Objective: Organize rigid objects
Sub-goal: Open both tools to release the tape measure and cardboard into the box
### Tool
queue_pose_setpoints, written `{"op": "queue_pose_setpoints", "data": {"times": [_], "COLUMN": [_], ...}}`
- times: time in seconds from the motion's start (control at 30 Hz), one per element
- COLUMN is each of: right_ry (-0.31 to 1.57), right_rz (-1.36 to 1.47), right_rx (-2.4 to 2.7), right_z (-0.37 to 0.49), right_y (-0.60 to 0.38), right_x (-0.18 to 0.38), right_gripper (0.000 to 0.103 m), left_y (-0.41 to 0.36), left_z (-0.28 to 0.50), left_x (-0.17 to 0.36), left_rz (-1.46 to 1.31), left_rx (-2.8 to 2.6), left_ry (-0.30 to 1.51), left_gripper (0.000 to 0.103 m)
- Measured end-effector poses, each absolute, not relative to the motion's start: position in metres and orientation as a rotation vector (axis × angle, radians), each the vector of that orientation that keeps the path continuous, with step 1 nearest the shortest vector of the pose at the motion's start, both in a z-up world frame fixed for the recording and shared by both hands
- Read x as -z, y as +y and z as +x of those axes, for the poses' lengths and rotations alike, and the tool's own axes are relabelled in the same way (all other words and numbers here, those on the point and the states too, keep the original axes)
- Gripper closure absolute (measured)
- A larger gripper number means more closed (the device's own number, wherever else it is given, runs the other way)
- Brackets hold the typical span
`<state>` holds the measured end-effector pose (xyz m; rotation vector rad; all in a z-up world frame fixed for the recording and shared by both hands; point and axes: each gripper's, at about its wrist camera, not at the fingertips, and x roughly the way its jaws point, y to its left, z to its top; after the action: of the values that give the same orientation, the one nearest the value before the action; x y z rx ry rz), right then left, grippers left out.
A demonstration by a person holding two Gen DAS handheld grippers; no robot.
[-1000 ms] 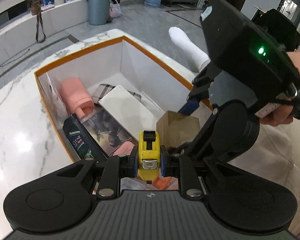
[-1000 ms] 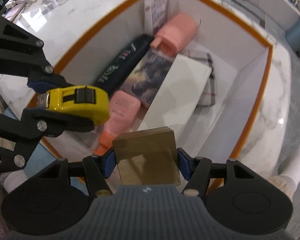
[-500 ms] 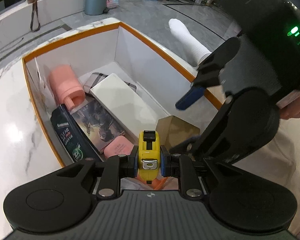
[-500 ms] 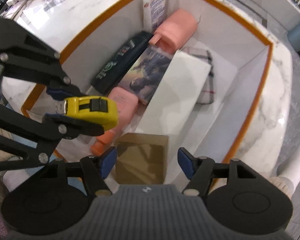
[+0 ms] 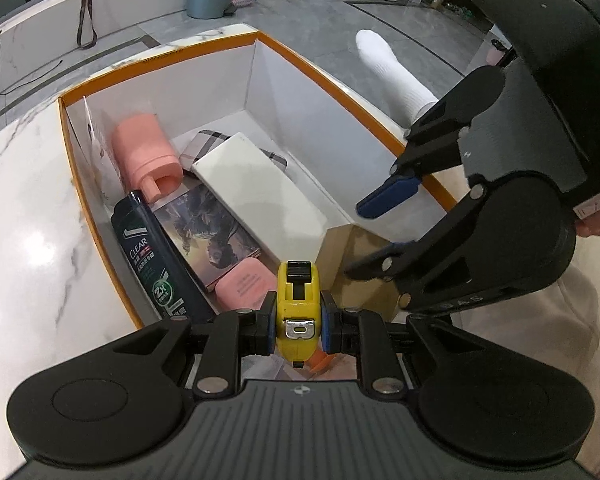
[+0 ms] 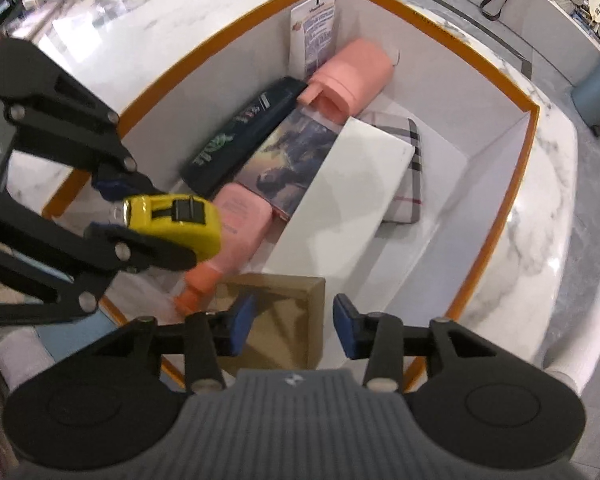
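Observation:
My left gripper [image 5: 298,326] is shut on a yellow tape measure [image 5: 298,308] and holds it over the near end of the orange-rimmed white box [image 5: 160,54]. It also shows in the right wrist view [image 6: 176,224]. My right gripper [image 6: 289,328] is open above a brown cardboard box [image 6: 280,320] that lies in the near corner of the white box [image 6: 432,20]. In the left wrist view the brown box [image 5: 356,264] sits under the right gripper [image 5: 374,236].
The white box holds a pink bottle [image 5: 146,156], a dark shampoo bottle [image 5: 152,260], a picture book [image 5: 208,236], a white flat box [image 5: 256,192], a plaid case [image 6: 408,168], a small pink bottle [image 5: 246,286] and a leaflet [image 6: 314,36]. Marble tabletop [image 5: 28,240] surrounds it.
My right gripper opened and let go of the brown cardboard box, which now rests in the white box; the gripper has lifted. My left gripper still holds the tape measure.

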<state>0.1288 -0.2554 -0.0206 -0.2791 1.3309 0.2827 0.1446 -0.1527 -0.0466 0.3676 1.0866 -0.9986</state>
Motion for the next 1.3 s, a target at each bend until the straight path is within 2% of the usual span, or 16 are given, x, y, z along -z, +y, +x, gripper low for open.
{"op": "queue_pose_setpoints", "data": {"times": [0.07, 0.1, 0.13, 0.3, 0.53, 0.67, 0.73, 0.93, 1.07, 1.3], "right_ry": [1.329, 1.334, 1.339, 1.308, 1.263, 1.258, 1.260, 1.274, 1.274, 1.235], "right_rz": [-0.357, -0.387, -0.413, -0.395, -0.391, -0.383, -0.381, -0.376, -0.375, -0.395], "right_rx": [-0.267, -0.247, -0.227, -0.199, -0.184, -0.205, -0.214, -0.224, -0.218, -0.208], "right_z": [0.127, 0.126, 0.125, 0.122, 0.126, 0.127, 0.127, 0.125, 0.122, 0.112], "right_y": [-0.252, -0.253, -0.254, -0.264, -0.264, -0.261, -0.260, -0.260, -0.260, -0.249], "right_x": [0.018, 0.018, 0.018, 0.011, 0.011, 0.014, 0.018, 0.023, 0.021, -0.001], "right_gripper": [0.070, 0.079, 0.080, 0.079, 0.078, 0.077, 0.073, 0.071, 0.070, 0.064], "left_y": [-0.154, -0.155, -0.157, -0.166, -0.169, -0.174, -0.175, -0.175, -0.171, -0.155], "left_z": [0.145, 0.145, 0.145, 0.144, 0.159, 0.163, 0.164, 0.167, 0.166, 0.148], "left_x": [0.047, 0.048, 0.048, 0.053, 0.072, 0.081, 0.083, 0.080, 0.068, 0.031], "left_rz": [0.364, 0.361, 0.357, 0.324, 0.158, 0.162, 0.149, 0.136, 0.132, 0.188], "left_rx": [0.996, 0.996, 0.998, 0.990, 0.853, 0.782, 0.776, 0.772, 0.780, 0.773], "left_ry": [1.090, 1.093, 1.096, 1.122, 1.273, 1.321, 1.332, 1.333, 1.304, 1.171], "left_gripper": [0.081, 0.081, 0.081, 0.081, 0.081, 0.081, 0.081, 0.080, 0.075, 0.073]}}
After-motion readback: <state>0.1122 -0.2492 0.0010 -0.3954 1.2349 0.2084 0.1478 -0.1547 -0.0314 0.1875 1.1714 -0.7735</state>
